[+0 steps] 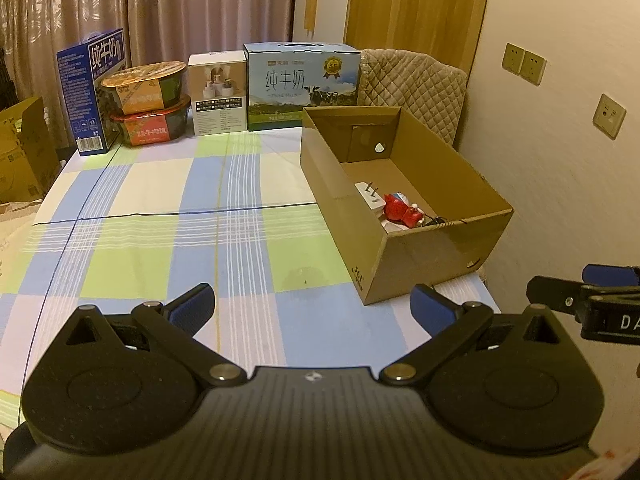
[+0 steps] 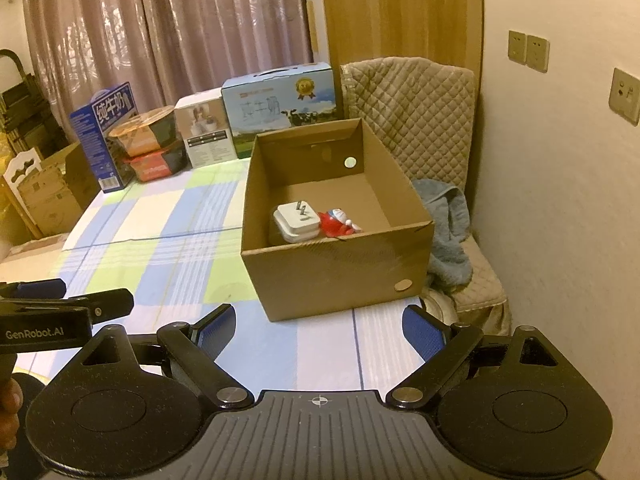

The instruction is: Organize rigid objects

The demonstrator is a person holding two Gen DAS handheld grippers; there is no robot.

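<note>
An open cardboard box [image 1: 420,256] [image 2: 332,276] stands on the right side of the checked tablecloth. Inside it lie a white plug adapter [image 1: 370,196] [image 2: 296,222] and, right beside it, a red and white toy figure [image 1: 404,210] [image 2: 338,224]. My left gripper [image 1: 312,310] hovers open over the cloth, in front of the box, nothing between its blue pads. My right gripper [image 2: 320,334] is open too, empty, just in front of the box's near wall. Each gripper shows at the edge of the other's view.
Along the table's far edge stand a blue milk carton [image 1: 94,88], two stacked food bowls [image 1: 148,104], a white product box [image 1: 218,92] and a large milk case [image 1: 302,84]. A padded chair [image 2: 432,128] with a blue towel [image 2: 450,232] sits right of the table, by the wall.
</note>
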